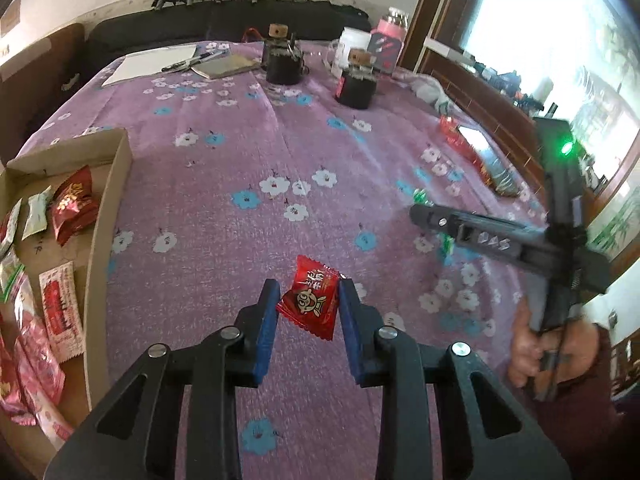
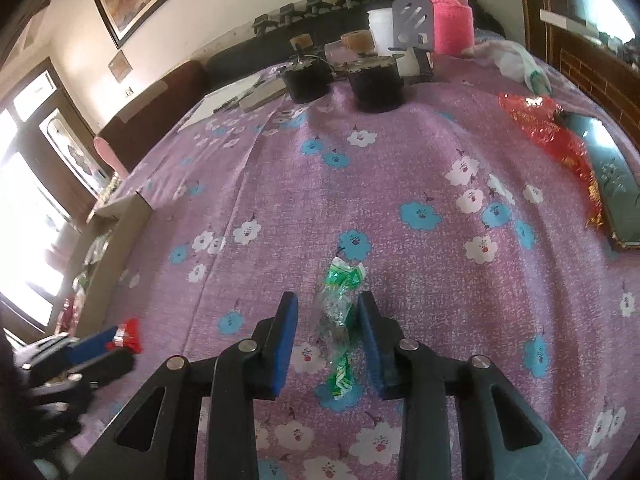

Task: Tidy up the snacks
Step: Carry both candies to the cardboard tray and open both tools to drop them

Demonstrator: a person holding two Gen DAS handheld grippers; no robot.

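Observation:
My left gripper (image 1: 308, 296) is open, its blue pads on either side of a red candy packet (image 1: 310, 302) lying on the purple flowered cloth (image 1: 240, 152). My right gripper (image 2: 328, 312) is open around a green-and-clear wrapped candy (image 2: 338, 312) on the same cloth; the pads do not press it. The right gripper also shows in the left wrist view (image 1: 480, 232), over the cloth at the right. A cardboard tray (image 1: 108, 216) at the left holds several snack packets, red and green.
Two dark jars with cork lids (image 1: 282, 60) (image 1: 358, 84) stand at the far side, with paper, pens, a notebook (image 1: 224, 66) and a pink flask (image 2: 450, 12). A red wrapper and a glass-framed panel (image 2: 560, 136) lie at the right edge.

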